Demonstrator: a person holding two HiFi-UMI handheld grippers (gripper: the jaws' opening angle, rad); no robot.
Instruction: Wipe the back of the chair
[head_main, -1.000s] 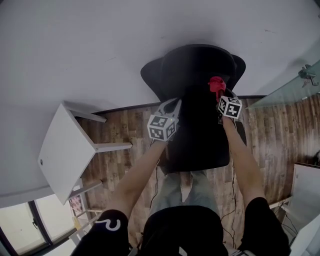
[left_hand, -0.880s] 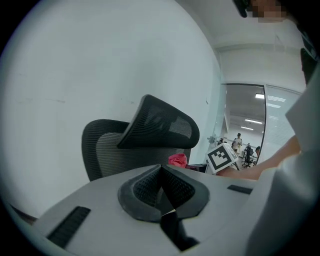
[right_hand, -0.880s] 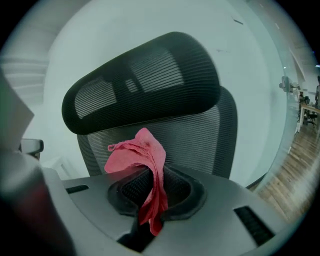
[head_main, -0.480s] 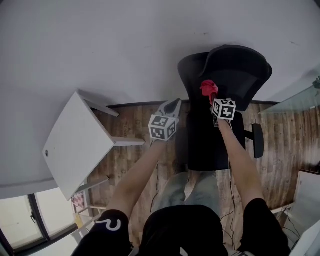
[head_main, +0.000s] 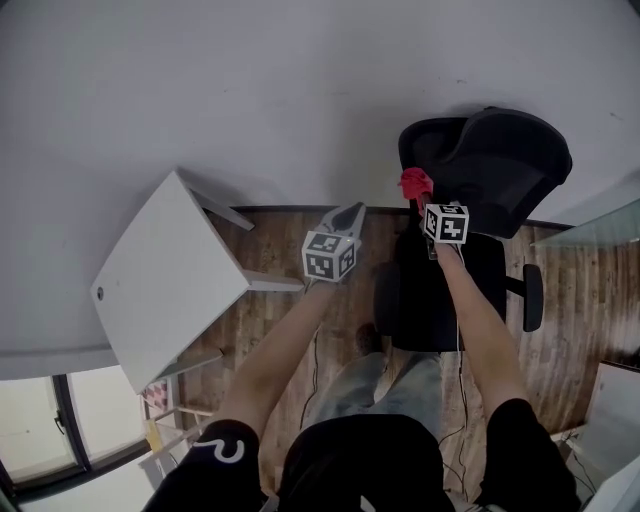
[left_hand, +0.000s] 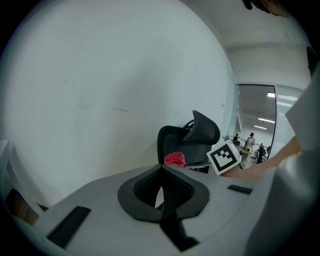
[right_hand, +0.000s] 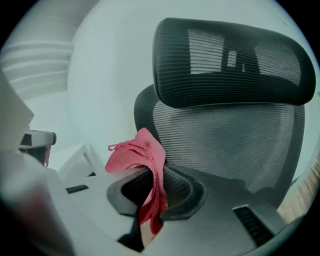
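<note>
The right gripper (right_hand: 152, 195) was clenched on a red cloth (right_hand: 142, 157), which was pinched btw. the two jaws. The cloth's long axis ran approx. vertical in the right gripper view: a bunched part stood above the jaws toward 11 o'clock and a thin tail hung to 6. In the head view the red cloth (head_main: 415, 183) sat at the tip of the right gripper (head_main: 422, 198), at 11 o'clock of its marker cube. The left gripper (left_hand: 161, 186) was closed w/ nothing in it, the jaw tips touching. In the head view the left gripper (head_main: 349, 214) pointed to 1 o'clock, free in the air, at 9 o'clock of the cloth and apart from it.

The chair (right_hand: 225, 135), black mesh, stood just behind the cloth. It was upright, long axis vertical, w/ the headrest (right_hand: 230, 57) at 12 above the back and the mesh face turned to the gripper. Whether cloth and mesh touched, I could not tell. In the head view the chair (head_main: 485, 155) was at 1 o'clock, its seat (head_main: 440, 295) on the near side at 6 of the back, and one armrest (head_main: 531, 296) at 3.

Behind the chair was a white wall (head_main: 280, 90), and under it a wood-plank floor (head_main: 585, 300). A white table (head_main: 160, 285) stood at 9 o'clock and a window (head_main: 40, 430) at 7. The left gripper view showed a glass-walled office (left_hand: 255, 140) far off at 3.
</note>
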